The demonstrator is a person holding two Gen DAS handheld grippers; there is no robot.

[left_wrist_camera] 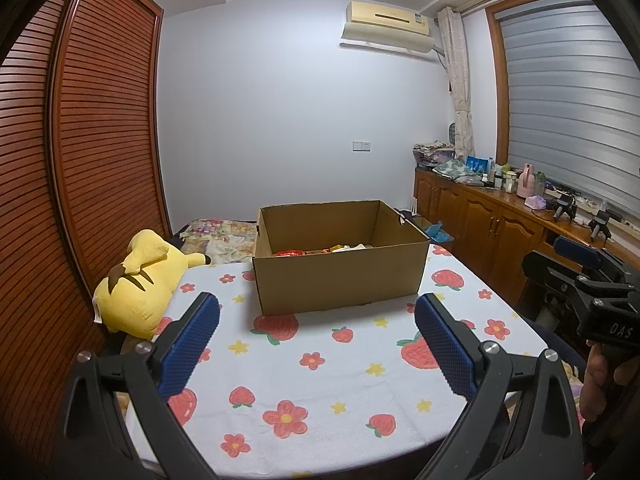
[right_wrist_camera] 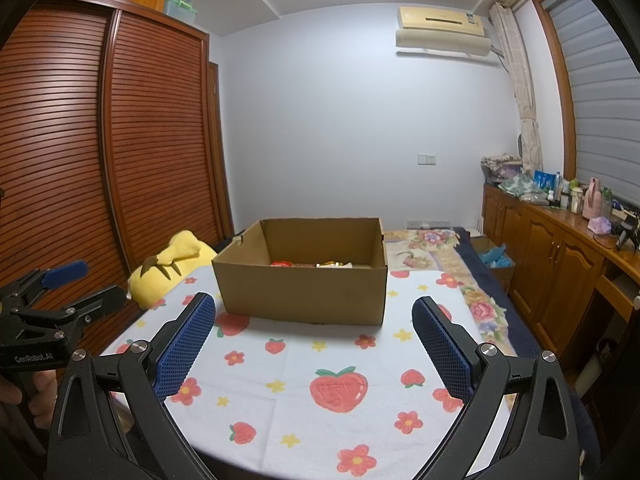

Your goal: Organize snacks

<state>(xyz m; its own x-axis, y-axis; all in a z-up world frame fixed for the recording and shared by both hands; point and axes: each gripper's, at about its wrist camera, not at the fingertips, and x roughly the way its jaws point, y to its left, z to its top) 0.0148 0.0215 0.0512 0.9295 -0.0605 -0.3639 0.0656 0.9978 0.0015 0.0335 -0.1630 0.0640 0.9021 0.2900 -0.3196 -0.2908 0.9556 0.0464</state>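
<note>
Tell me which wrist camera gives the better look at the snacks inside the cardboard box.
Neither is good, but the left wrist view is slightly better: the cardboard box sits angled there, so a wider strip of the snacks clears its front wall. The right wrist view shows only a thin sliver of snacks over the rim.

Plain brown cardboard box; red and yellow packets showing inside. White cloth printed with red strawberries, red flowers, small yellow stars. Yellow plush toy with brown stripes and black ear tip. Left tool: black frame, blue textured pads. Right tool: same black and blue. Reddish-brown slatted wardrobe. Pale blue-white wall. Cream air conditioner. Floral bedspread in cream, pink and purple. Grey striped blind. Honey-brown cabinets.
</note>
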